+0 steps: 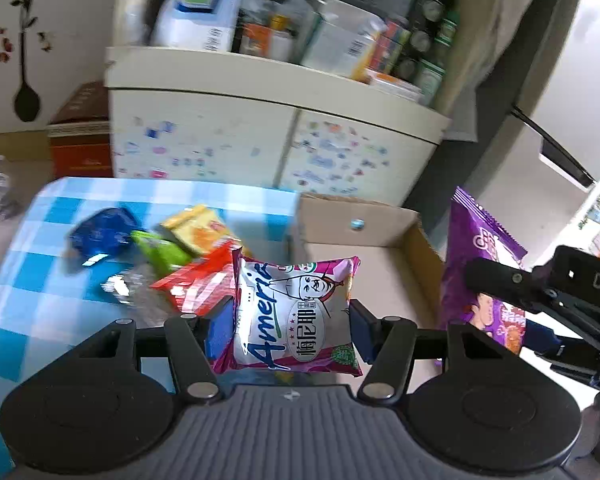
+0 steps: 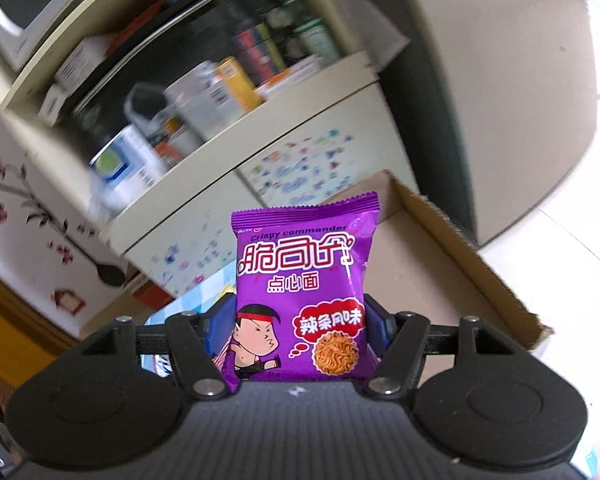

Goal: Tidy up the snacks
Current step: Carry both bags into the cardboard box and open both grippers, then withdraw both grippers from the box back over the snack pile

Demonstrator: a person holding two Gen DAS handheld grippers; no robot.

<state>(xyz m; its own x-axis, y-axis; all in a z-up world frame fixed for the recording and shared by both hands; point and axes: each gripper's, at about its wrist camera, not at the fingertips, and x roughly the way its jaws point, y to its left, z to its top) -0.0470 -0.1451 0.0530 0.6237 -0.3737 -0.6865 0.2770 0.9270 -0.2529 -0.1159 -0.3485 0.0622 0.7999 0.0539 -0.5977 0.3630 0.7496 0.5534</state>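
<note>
Left gripper is clamped on a white-and-pink snack packet, jaws about half apart w/ pads pressing both sides, held up over the near edge of the cardboard box. Right gripper grips a purple noodle packet upright the same way, also above the box. More snacks lie on the blue checked table beside the box.
</note>
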